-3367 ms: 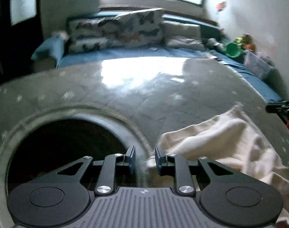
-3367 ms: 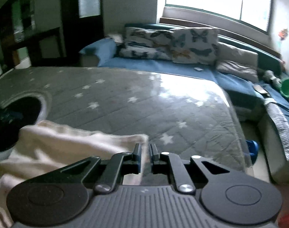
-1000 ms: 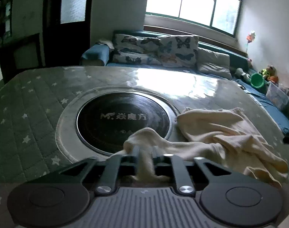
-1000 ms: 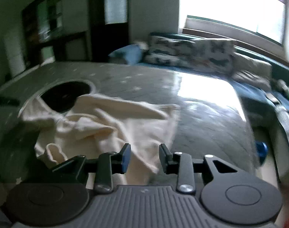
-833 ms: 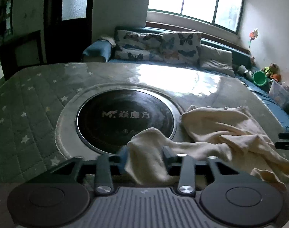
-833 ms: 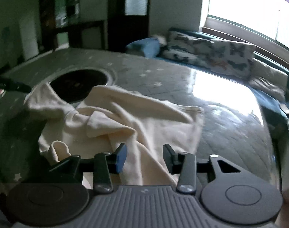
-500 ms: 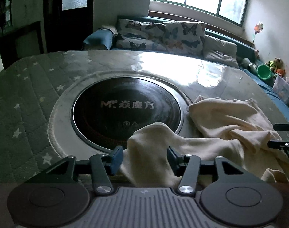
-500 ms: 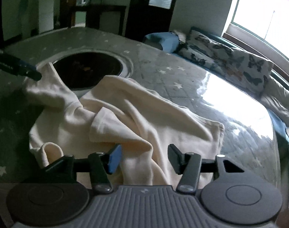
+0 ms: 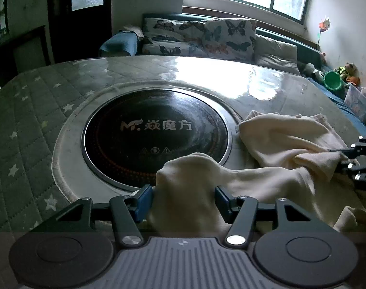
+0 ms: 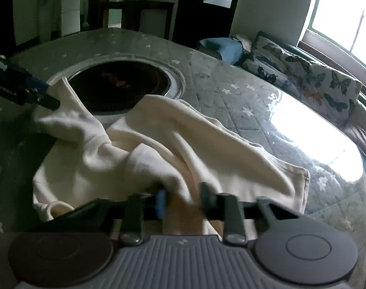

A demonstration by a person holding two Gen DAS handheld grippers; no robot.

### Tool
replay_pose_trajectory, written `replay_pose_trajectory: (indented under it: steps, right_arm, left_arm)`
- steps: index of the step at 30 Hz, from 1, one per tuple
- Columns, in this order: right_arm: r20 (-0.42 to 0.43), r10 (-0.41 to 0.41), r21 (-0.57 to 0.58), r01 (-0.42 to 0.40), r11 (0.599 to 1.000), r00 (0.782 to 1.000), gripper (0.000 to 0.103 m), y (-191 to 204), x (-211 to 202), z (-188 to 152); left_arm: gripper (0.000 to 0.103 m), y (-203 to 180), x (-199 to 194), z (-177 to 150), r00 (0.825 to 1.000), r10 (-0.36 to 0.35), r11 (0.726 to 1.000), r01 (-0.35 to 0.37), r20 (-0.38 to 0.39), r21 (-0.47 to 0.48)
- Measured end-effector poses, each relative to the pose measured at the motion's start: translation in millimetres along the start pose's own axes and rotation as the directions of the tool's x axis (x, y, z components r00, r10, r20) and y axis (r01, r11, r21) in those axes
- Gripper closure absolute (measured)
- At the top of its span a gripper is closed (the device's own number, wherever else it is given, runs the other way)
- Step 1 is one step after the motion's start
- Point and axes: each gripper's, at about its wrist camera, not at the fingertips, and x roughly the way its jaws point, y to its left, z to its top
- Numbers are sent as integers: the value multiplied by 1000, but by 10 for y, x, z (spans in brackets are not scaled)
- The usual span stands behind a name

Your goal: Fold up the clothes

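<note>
both grippers tilt down toward the table. the left gripper (image 9: pixel 184 201) stands spread, a hump of the cream garment (image 9: pixel 279 144) bulging between its fingers. the right gripper (image 10: pixel 183 202) is closing, a fold of the same garment between its blurred fingers. the garment spreads ahead of both, beside the round black cooktop (image 9: pixel 156 134).

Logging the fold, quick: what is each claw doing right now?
Left claw: open, cream garment bunched between its fingers.
Right claw: closing on a fold of the garment.
</note>
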Motion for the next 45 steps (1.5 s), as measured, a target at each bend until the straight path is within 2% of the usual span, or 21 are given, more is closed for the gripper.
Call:
replay_pose_trajectory:
  steps: [2,4,7,12,14,17,23,24,27,28,31,32,34,37,39,42,45]
  right_arm:
    - [27,-10,33,9,999,1000,93,-39,-76,-13]
    - [60,-44,68,40,997,997,95,-97,-192,-33]
    - [98,-107,133,94,987,989,95,-242,-414,-82]
    - [104,-254,244,222,944,962,95,-538,-819,-290]
    - [87,-318,289,281,915,944,95,-646,-968,-432]
    - [38,-423,359,383,851,905,95,-781,-1185,-719]
    - [-101,-545,437,529,727,832,94,-912,-1404,-1272]
    - [-129,-542,457,535,711,830,94,-954,-1402,-1354]
    - [-180,-537,501,547,671,824,83,-1047,-1396,-1534]
    - [-190,-539,507,552,662,821,83,-1062,-1400,-1575]
    - [-176,-558,499,562,660,811,79,-1014,-1468,-1568]
    - [-159,-561,493,558,668,812,77,-982,-1504,-1529]
    - [-119,-561,483,541,688,819,65,-914,-1578,-1445]
    - [-54,-529,484,485,728,847,63,-817,-1654,-1295]
    - [-3,-452,489,395,777,892,62,-723,-1664,-1211]
    - [64,-285,471,223,853,956,62,-521,-1607,-1079]
    - [94,-113,413,64,909,989,60,-242,-1465,-939]
  left_arm:
    - [45,1,10,3,1000,-1,1000,1,-4,-3]
    - [51,3,19,5,1000,2,1000,-2,-5,-5]
    - [54,8,18,12,1000,3,1000,-4,-8,-9]
    - [55,26,12,5,1000,6,1000,-6,-3,-15]
    - [55,27,13,-4,1000,9,1000,-9,-2,-14]
    - [57,0,12,-17,1000,19,1000,-19,-1,-1]
    - [76,-4,26,-26,999,37,999,-37,-5,10]
    - [80,-1,23,-28,999,40,999,-40,-4,8]
    - [85,-8,0,-40,999,55,998,-55,0,16]
    - [86,-16,-19,-48,998,60,998,-60,2,21]
    - [87,-22,-95,-72,998,62,997,-62,9,34]
    - [87,-16,-119,-78,998,64,997,-64,10,37]
    - [87,4,-159,-88,998,65,997,-65,11,41]
    - [87,50,-186,-101,997,71,997,-71,9,34]
    - [87,83,-199,-108,998,70,997,-70,4,25]
    - [87,101,-218,-119,998,70,997,-70,2,21]
    - [87,105,-250,-121,997,72,997,-72,7,24]
